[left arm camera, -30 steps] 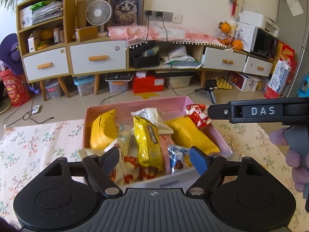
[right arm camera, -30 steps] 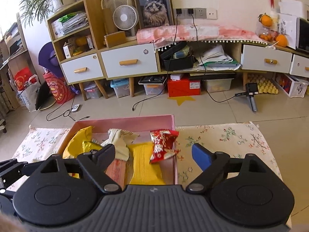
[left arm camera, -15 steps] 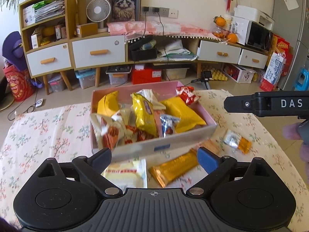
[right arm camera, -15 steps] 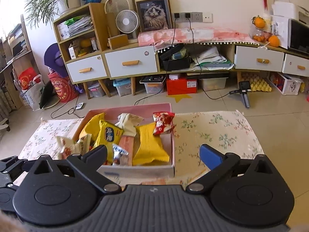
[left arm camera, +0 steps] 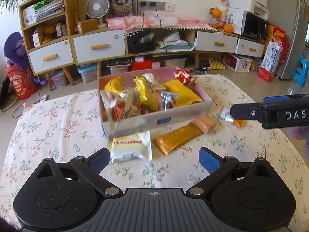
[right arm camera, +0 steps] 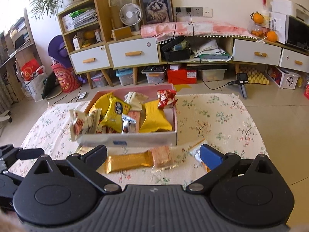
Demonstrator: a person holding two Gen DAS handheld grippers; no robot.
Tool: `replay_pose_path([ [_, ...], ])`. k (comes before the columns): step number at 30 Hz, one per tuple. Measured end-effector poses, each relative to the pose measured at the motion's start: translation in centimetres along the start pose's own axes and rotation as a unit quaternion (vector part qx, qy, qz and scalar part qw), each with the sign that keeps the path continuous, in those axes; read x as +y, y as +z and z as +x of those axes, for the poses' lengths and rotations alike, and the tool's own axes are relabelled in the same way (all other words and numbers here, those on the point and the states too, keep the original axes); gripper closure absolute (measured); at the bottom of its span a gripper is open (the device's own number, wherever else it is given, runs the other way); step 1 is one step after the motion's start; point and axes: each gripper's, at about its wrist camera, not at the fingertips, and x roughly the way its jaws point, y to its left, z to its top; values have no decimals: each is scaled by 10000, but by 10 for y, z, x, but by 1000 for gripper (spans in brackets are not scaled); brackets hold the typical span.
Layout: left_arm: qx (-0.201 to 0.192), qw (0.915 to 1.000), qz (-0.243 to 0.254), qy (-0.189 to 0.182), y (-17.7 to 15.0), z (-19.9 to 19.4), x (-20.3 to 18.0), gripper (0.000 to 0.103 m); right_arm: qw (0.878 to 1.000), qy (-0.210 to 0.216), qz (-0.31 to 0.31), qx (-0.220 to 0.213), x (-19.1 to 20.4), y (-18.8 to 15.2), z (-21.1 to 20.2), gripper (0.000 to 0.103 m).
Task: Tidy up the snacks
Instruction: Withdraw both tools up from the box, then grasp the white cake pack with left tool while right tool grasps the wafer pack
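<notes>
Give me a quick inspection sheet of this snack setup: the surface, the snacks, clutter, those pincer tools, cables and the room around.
Surface: floral cloth, flat under everything.
Job's things: pink box full of snack packs; outside it, in front, lie a cream pack, a gold bar, a wafer pack and a small silver-orange pack.
Clutter: nothing seen on the cloth besides snacks.
Grippers: left gripper opening, nothing between its jaws; right gripper wide open, holding nothing.
Cables: two black leads hang from wall sockets; one more cable on the floor.
Surroundings: cabinet, fan, cat picture, oranges, storage bins underneath.
</notes>
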Motion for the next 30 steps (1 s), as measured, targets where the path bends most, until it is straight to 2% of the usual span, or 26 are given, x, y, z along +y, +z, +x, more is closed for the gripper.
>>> replay_pose_path([
  [9, 31, 9999, 121, -21, -27, 0, 10, 3, 9993, 31, -364, 83, 11, -32, -2, 0],
  [18, 121, 9999, 74, -33, -52, 5, 31, 3, 9978, 121, -636, 139, 12, -49, -1, 0],
  [27, -166, 9994, 285, 64, -62, 27, 50, 3, 9953, 68, -934, 254, 12, -60, 14, 0],
  [30, -245, 9995, 172, 102, -61, 39, 57, 3, 9951, 128, -942, 270, 12, -59, 18, 1],
])
